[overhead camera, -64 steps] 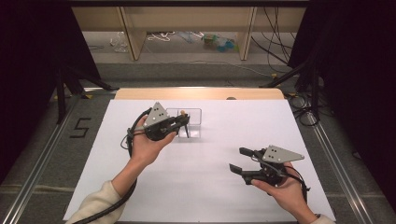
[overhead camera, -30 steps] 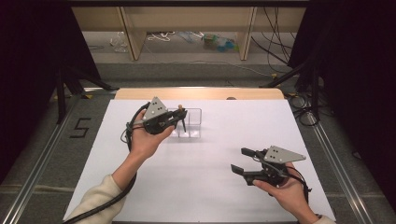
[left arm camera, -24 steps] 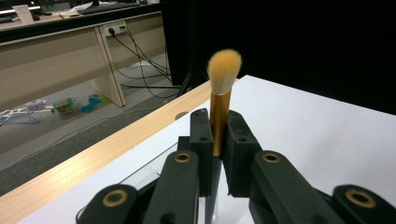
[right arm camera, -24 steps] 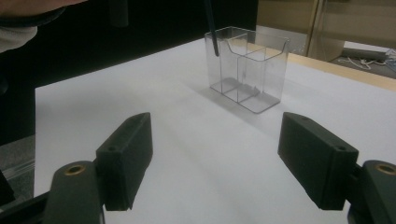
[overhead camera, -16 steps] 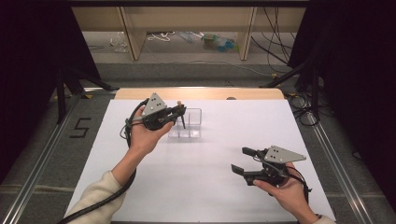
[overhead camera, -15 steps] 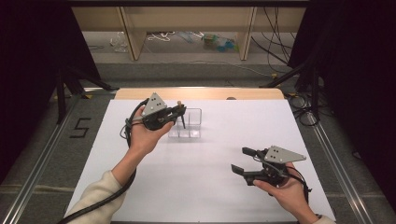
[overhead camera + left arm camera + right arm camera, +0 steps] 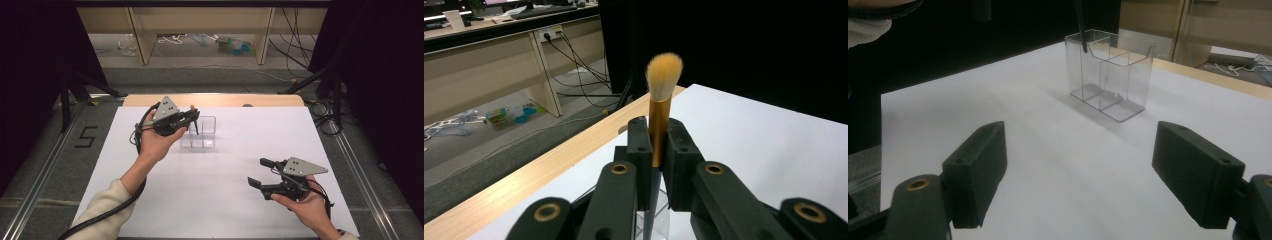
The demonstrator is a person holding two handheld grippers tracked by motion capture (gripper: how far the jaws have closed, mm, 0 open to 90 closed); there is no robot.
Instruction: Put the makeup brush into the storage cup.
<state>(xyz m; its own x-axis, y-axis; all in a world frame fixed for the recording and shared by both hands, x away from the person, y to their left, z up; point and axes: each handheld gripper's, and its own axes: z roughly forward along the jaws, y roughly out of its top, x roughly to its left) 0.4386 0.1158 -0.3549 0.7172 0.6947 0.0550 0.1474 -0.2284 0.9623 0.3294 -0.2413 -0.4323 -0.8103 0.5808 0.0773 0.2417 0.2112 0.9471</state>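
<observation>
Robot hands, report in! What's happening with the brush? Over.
Left gripper shut on makeup brush, bristles up, above clear organizer. Right gripper open, idle. Nothing in the way.

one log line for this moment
left gripper: shut on brush above clear holder | right gripper: open, idle | table

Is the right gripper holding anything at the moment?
No, the right gripper has its jaws spread wide with only bare white table between them; the clear organizer stands farther off.
</observation>
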